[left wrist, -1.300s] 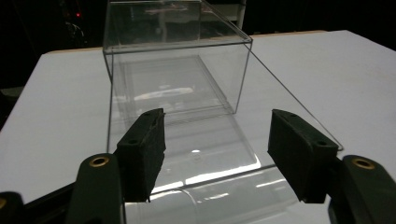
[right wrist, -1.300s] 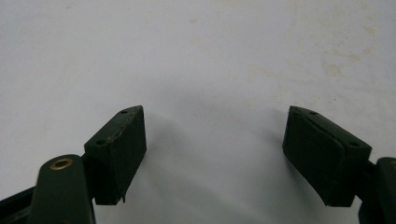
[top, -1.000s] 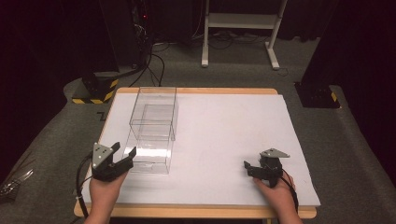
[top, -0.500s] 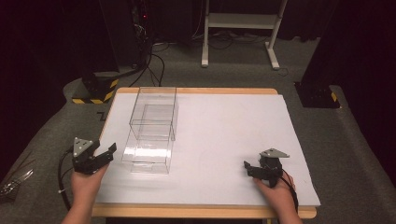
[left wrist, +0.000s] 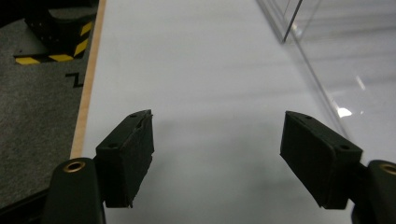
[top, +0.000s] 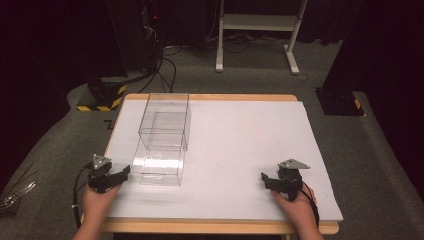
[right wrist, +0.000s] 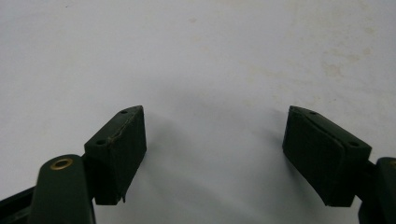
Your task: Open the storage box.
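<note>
A clear plastic box (top: 164, 125) stands on the left part of the white table (top: 240, 140), with a lower clear box (top: 159, 167) joined to its near side. My left gripper (top: 124, 172) rests just left of that lower box, open, with nothing between its fingers. In the left gripper view the left gripper (left wrist: 217, 140) points along the table, and the clear box wall (left wrist: 308, 60) runs at the right. My right gripper (top: 264, 178) sits near the front right of the table, open and holding nothing. The right gripper (right wrist: 215, 140) hovers over bare white surface.
The table's wooden left edge (left wrist: 88, 93) lies close to the left gripper. A black and yellow floor base (top: 102, 95) stands beyond the table's far left corner. A white stand (top: 255, 30) is behind the table, and a black base (top: 340, 102) sits at the right.
My left gripper drew back to the left, away from the lower box, then came slightly right again. The right gripper has stayed in place.
</note>
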Demonstrator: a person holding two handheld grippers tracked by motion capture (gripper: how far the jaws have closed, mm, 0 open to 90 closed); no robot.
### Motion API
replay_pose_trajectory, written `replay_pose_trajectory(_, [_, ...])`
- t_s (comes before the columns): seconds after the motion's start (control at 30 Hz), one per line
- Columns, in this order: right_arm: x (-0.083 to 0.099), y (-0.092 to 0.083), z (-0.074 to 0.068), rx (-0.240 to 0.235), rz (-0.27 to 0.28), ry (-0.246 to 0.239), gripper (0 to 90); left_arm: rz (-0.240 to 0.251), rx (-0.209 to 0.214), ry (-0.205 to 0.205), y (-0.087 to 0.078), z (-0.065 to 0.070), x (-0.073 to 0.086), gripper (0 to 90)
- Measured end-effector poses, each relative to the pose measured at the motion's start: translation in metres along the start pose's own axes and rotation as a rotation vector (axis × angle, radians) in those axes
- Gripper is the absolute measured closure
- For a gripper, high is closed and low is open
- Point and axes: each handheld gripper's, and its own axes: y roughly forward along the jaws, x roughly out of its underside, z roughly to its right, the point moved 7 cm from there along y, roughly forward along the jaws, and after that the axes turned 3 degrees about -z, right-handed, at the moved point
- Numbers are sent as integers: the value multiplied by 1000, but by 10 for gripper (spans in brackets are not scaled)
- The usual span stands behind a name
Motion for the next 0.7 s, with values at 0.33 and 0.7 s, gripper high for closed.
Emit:
replay_pose_trajectory(0.33, [0, 0, 0, 5, -1, -3, 217, -38, -1, 11, 4, 1, 2, 259])
replay_pose_trajectory(0.7, [0, 0, -1, 15, -4, -9, 221, -36, 1, 11, 4, 1, 3, 259])
